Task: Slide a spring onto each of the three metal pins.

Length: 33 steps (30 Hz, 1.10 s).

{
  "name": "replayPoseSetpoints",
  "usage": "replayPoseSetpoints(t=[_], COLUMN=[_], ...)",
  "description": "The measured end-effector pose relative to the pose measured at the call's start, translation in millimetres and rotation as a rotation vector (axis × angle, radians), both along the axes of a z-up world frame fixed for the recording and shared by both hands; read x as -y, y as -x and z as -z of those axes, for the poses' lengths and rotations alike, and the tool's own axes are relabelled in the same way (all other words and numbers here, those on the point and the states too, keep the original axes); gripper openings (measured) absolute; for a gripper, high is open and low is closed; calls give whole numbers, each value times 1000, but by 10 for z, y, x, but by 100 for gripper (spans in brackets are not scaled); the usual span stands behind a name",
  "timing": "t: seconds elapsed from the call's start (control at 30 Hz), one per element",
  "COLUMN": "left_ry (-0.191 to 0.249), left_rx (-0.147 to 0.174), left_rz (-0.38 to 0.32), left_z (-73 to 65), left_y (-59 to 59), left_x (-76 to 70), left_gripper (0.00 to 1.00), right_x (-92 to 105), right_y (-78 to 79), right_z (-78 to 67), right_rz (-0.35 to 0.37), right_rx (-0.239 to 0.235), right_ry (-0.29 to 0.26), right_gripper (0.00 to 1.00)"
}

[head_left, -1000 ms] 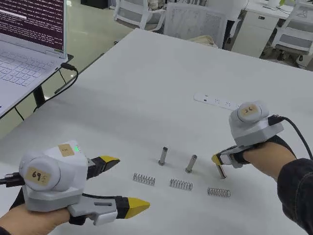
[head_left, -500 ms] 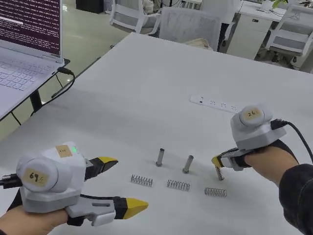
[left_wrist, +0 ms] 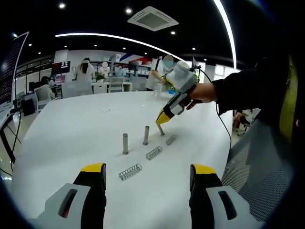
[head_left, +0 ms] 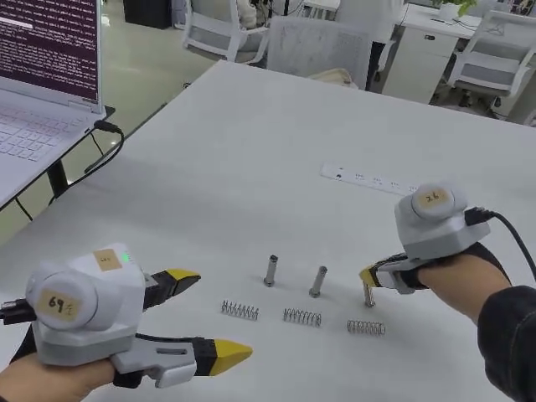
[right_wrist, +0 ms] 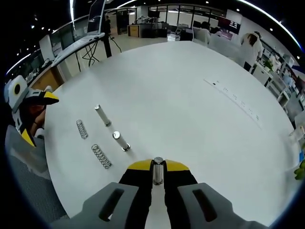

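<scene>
Two steel pins stand upright on the white table, the left pin [head_left: 270,270] [left_wrist: 125,143] [right_wrist: 101,114] and the middle pin [head_left: 318,281] [left_wrist: 146,135] [right_wrist: 120,140]. My right gripper [head_left: 369,277] [right_wrist: 157,168] is shut on the third pin [head_left: 368,293] [right_wrist: 157,172], whose lower end is at the table surface. Three springs lie flat in a row in front of the pins: left spring [head_left: 239,311], middle spring [head_left: 302,316], right spring [head_left: 366,327]. My left gripper [head_left: 212,314] [left_wrist: 147,174] is open and holds nothing, to the left of the left spring.
A white power strip [head_left: 368,178] lies beyond the pins. At the far left an open laptop [head_left: 33,75] sits on a side stand with a black cable [head_left: 113,138] hanging beside the table edge. Office chairs stand past the table's far end.
The head view has shifted slightly. The pin in my right gripper has gone from tilted to nearly upright. The left gripper has stayed open in the same place.
</scene>
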<state>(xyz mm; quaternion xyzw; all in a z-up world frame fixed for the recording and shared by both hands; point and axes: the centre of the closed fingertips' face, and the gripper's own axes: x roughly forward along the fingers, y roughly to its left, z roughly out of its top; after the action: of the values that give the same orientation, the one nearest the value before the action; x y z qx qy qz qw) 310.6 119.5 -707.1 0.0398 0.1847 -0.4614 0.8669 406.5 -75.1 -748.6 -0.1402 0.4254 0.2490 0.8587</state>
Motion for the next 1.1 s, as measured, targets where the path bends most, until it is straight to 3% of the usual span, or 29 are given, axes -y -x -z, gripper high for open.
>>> replayPoseSetpoints(t=[0.67,1.1], left_ry=[-9,-17], left_rx=[1,2], left_rz=[8,13], left_z=[-7,-8], left_y=[13,18], left_x=[10,15], left_gripper=[68,68], right_x=[-20,-36], right_y=[13,17], right_z=[-34,-40], right_rz=[12,18], right_rx=[69,83], right_ry=[-49,-68], right_gripper=[5,5])
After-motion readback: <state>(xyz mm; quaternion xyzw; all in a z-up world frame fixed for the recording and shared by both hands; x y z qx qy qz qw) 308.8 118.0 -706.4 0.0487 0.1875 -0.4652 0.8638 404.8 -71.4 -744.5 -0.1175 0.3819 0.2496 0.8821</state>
